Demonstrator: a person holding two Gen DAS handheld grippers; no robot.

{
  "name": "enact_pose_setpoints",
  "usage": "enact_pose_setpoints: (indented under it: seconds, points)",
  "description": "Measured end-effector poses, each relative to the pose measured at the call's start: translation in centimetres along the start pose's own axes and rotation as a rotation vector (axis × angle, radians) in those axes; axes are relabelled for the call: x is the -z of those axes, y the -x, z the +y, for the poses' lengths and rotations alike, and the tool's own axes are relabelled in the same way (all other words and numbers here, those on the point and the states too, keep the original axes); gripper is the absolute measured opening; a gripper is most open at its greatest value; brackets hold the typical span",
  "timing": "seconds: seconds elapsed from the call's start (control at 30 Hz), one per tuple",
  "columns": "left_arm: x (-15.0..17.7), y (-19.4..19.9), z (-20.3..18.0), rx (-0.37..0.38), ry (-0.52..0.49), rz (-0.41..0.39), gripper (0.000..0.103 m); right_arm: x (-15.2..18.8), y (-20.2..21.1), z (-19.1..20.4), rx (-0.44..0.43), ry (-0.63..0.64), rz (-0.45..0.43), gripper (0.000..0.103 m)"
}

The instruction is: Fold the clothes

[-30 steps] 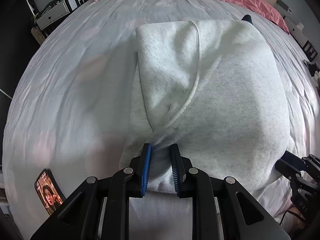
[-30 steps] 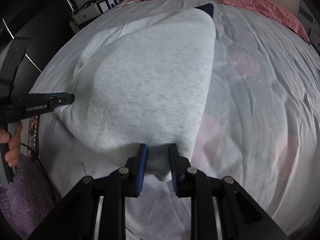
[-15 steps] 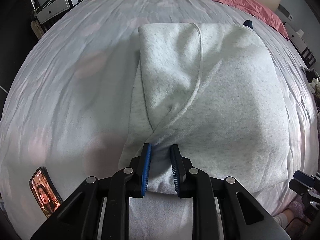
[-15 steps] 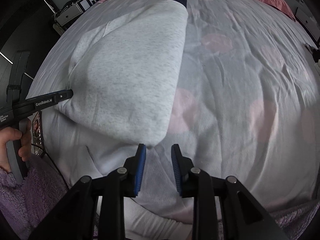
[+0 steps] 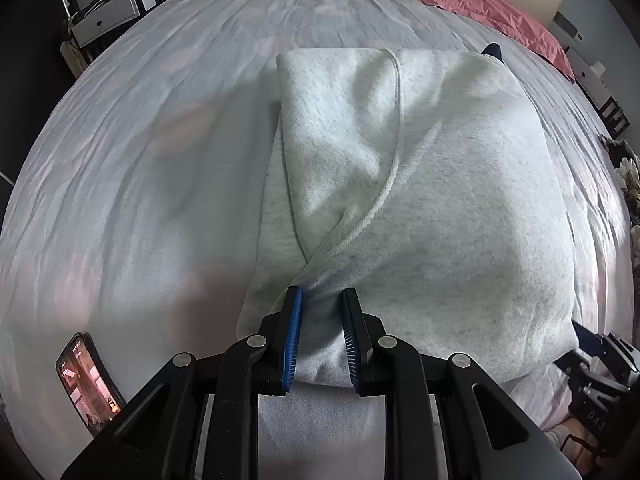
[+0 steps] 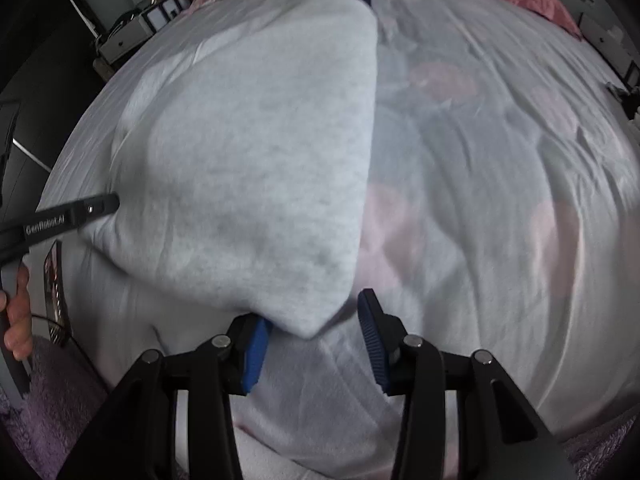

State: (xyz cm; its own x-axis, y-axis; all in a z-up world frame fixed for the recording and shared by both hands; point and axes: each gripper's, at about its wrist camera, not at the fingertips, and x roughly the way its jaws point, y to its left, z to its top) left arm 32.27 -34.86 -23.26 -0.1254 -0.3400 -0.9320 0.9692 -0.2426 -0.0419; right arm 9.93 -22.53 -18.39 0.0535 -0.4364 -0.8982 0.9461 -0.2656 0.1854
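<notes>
A light grey hoodie [image 5: 420, 208] lies folded on the bed, its white drawstring [image 5: 396, 128] curving down the middle. My left gripper [image 5: 320, 304] is shut on a bunched fold at the hoodie's near edge. In the right wrist view the hoodie [image 6: 248, 160] ends in a near corner that lies loose between the fingers of my right gripper [image 6: 314, 312]. Its jaws are opening and the pads do not press the cloth. The left gripper's fingertips [image 6: 100, 208] hold the hoodie's left edge, with a hand [image 6: 18, 320] on the handle.
The bed sheet [image 5: 140, 184] is pale with faint pink patches. A phone [image 5: 88, 380] lies lit near the bed's front left edge. Pink pillows [image 5: 480, 4] sit at the headboard, a nightstand [image 5: 108, 16] at far left. Purple fuzzy fabric [image 6: 40, 400] shows at lower left.
My right gripper has let go of the hoodie's near corner and its jaws have spread wide, with the wrist rolling. The left gripper keeps its grip and place.
</notes>
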Motion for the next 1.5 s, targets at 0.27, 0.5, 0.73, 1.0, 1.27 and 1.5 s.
enact_pose_setpoints:
  seconds: [0.27,0.5,0.73,1.0,1.27,1.5]
  points:
    - [0.5,-0.2,0.3,0.011,0.01,0.007,0.023,0.5,-1.0,-0.4,0.006,-0.003,0.053,0.018]
    - [1.1,-0.1,0.5,0.014,0.016,0.005,0.023,1.6,0.5,-1.2,0.034,-0.002,0.056,0.006]
    - [1.8,0.1,0.5,0.005,0.013,0.005,0.023,2.4,2.1,-3.6,0.045,-0.066,0.062,0.0]
    - [2.9,0.9,0.3,-0.005,0.007,-0.018,0.023,1.0,3.3,-4.8,-0.056,-0.127,0.032,0.004]
    - [1.9,4.3,0.4,0.05,-0.009,-0.2,0.023,-2.4,4.0,-1.9,-0.088,-0.021,-0.058,0.009]
    - [-1.3,5.5,-0.5,0.087,0.025,-0.293,0.037,-5.1,4.3,-1.9,-0.099,-0.034,-0.096,0.027]
